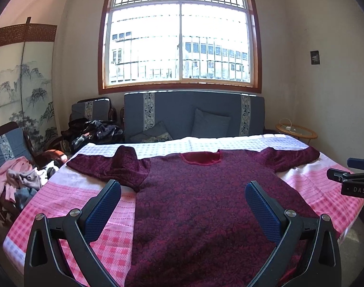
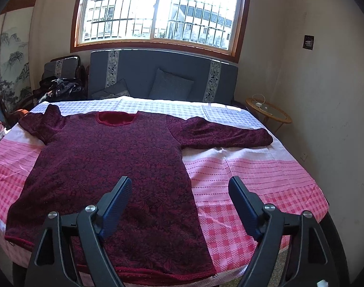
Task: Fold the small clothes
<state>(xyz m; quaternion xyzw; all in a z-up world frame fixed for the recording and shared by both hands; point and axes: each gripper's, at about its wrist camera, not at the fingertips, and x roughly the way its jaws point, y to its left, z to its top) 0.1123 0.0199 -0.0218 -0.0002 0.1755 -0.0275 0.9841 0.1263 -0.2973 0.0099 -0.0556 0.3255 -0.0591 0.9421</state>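
A dark red patterned sweater [image 1: 201, 191] lies flat, front up, on a table covered with a pink checked cloth [image 1: 69, 198]. Its collar points to the far side. Its left sleeve [image 1: 124, 165] is bent back on itself; its right sleeve [image 2: 220, 131] lies stretched out sideways. My left gripper [image 1: 182, 186] is open and empty above the sweater's lower body. My right gripper [image 2: 179, 184] is open and empty above the sweater's lower right edge [image 2: 193, 191]. The right gripper also shows at the right edge of the left wrist view [image 1: 354, 179].
A pile of loose clothes [image 1: 17, 179] lies on a chair at the left. A blue sofa [image 1: 193, 114] stands behind the table under the window. A small round side table [image 2: 268, 112] stands at the far right by the wall.
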